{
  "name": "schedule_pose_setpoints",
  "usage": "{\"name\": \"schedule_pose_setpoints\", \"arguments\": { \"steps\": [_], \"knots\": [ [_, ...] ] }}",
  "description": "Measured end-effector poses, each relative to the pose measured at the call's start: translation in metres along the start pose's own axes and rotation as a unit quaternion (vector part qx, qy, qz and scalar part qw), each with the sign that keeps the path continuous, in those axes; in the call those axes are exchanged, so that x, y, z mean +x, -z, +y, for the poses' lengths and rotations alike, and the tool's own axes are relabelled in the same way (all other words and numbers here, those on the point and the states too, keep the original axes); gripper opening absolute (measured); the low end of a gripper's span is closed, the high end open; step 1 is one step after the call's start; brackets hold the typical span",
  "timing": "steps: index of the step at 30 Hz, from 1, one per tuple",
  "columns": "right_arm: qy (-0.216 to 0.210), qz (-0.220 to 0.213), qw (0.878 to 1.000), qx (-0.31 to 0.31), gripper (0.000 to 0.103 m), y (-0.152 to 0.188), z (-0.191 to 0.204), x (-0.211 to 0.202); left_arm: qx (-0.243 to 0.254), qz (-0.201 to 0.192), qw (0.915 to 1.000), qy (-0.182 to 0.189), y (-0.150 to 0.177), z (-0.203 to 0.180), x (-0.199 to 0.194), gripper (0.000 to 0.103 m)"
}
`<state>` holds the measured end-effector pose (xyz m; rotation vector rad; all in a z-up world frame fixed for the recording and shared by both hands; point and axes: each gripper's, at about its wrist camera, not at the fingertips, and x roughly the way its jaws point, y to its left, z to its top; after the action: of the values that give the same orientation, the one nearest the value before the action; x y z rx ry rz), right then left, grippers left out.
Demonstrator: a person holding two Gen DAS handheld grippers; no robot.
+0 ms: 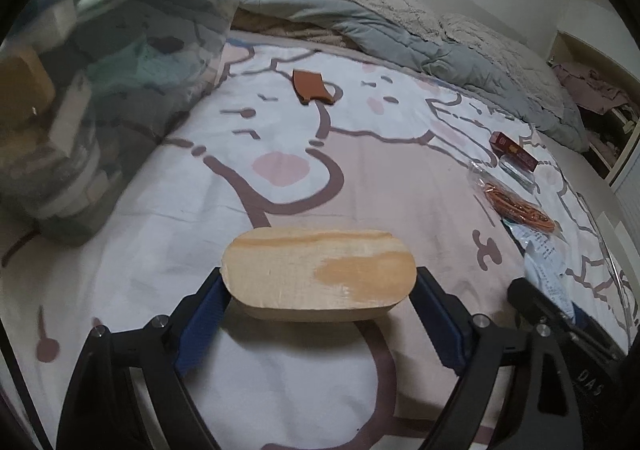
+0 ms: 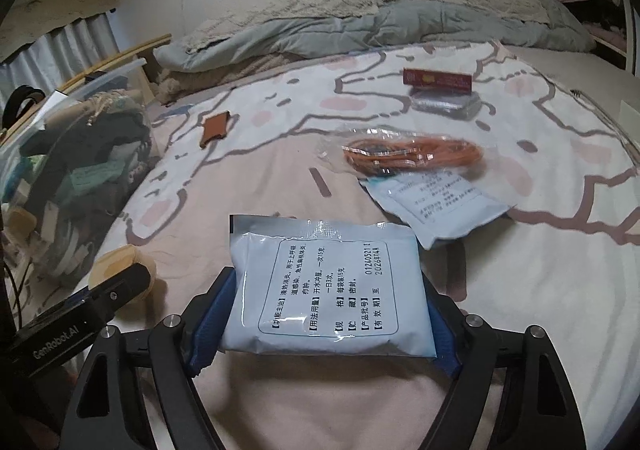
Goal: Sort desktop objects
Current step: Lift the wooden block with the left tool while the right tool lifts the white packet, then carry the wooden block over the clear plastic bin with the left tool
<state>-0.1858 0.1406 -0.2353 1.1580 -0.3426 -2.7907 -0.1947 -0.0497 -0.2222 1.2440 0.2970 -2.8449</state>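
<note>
While the left gripper point(image 1: 318, 314) squeezed the oval wooden block point(image 1: 318, 276) and the right gripper point(image 2: 326, 324) pinched a white medicine packet point(image 2: 326, 286) just above the bed sheet point(image 2: 520, 290), the floppy packet looked ready to slip; farther off lay a bagged orange cable point(image 2: 412, 155), a red box point(image 2: 438, 81) and a grey quilt point(image 2: 400, 23).

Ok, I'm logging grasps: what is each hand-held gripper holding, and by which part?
Left hand-held gripper: wooden block, by its two rounded ends. Right hand-held gripper: white sachet, by its side edges.
</note>
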Motion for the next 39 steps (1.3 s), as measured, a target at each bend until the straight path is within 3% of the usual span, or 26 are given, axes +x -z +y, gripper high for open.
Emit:
{"name": "schedule_pose_setpoints", "arguments": {
  "steps": [8, 18, 26, 33, 39],
  "knots": [
    [-0.013, -0.003, 1.0, -0.014, 0.084, -0.007, 0.007, -0.017, 0.013, -0.027, 0.9996, 0.005, -0.006, 0.002, -0.02, 0.09],
    [-0.052, -0.036, 0.998, -0.027, 0.084, -0.035, 0.018, -0.06, 0.014, -0.078, 0.9963, 0.032, -0.033, 0.007, -0.066, 0.09],
    [-0.095, -0.037, 0.993, -0.055, 0.084, -0.057, 0.039, -0.088, 0.014, -0.11, 0.993, 0.04, -0.053, 0.018, -0.101, 0.09],
    [-0.143, -0.046, 0.986, -0.069, 0.084, -0.076, 0.06, -0.11, 0.022, -0.159, 0.9865, 0.032, -0.084, 0.045, -0.142, 0.09],
    [-0.172, -0.057, 0.98, -0.078, 0.084, -0.091, 0.082, -0.122, 0.032, -0.2, 0.9792, -0.013, -0.109, 0.072, -0.176, 0.09]
  ]
}}
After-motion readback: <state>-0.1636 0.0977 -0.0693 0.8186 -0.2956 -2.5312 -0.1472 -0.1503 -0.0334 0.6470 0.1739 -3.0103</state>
